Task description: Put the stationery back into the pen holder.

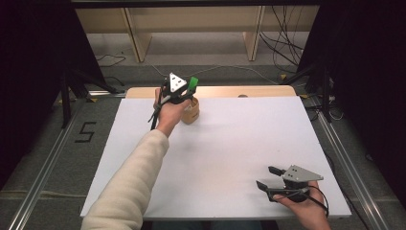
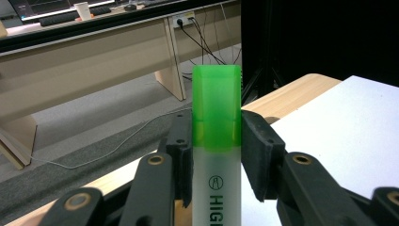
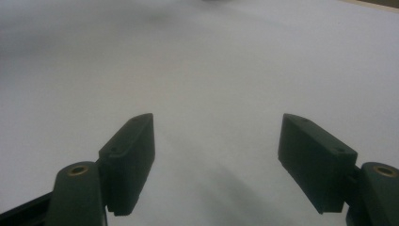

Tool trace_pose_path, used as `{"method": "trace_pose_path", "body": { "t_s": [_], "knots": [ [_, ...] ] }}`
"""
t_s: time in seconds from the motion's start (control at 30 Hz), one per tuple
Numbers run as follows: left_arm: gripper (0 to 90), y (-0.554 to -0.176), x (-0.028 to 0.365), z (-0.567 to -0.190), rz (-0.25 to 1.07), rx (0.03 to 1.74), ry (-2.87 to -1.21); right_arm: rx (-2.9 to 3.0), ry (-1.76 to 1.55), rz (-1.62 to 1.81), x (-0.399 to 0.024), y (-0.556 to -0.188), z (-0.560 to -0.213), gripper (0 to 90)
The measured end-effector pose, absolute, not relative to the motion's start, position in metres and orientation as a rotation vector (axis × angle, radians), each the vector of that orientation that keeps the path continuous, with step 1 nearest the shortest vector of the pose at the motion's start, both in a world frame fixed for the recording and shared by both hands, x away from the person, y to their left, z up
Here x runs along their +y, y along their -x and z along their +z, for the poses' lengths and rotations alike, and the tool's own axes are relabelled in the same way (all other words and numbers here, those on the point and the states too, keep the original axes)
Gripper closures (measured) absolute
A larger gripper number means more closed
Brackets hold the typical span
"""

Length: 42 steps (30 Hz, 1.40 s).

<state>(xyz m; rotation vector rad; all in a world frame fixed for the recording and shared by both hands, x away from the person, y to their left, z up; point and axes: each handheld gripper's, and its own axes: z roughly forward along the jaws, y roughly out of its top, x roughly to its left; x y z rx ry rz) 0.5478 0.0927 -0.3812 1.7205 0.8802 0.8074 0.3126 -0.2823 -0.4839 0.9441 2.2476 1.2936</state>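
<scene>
Evidently midway: the left gripper (image 2: 216, 155) clamps a green highlighter (image 2: 216, 141) upright, just above the wooden cup (image 1: 191, 111); dropping it in remains; the right gripper (image 3: 219, 160) idles, jaws wide.

Translucent green plastic highlighter cap (image 2: 217, 94); matt white tabletop (image 1: 230, 153).

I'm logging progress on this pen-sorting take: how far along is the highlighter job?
Done: the left gripper is shut on the green highlighter, cap up. In hand: it holds the highlighter over the wooden cup at the white table's far edge. Left: placing it in the cup. The right gripper rests open near the table's front edge.
</scene>
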Motion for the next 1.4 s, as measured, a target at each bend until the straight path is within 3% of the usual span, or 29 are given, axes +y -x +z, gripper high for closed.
{"method": "trace_pose_path", "body": {
  "t_s": [0.9,1.4],
  "knots": [
    [66.7,-0.576,0.095,-0.370,0.837,0.883,-1.666,2.245,-0.953,1.300,-0.283,-0.313,-0.484,28.4],
    [66.6,-0.592,0.100,-0.386,0.824,0.923,-1.662,2.247,-0.949,1.294,-0.283,-0.313,-0.484,28.4]
  ]
}}
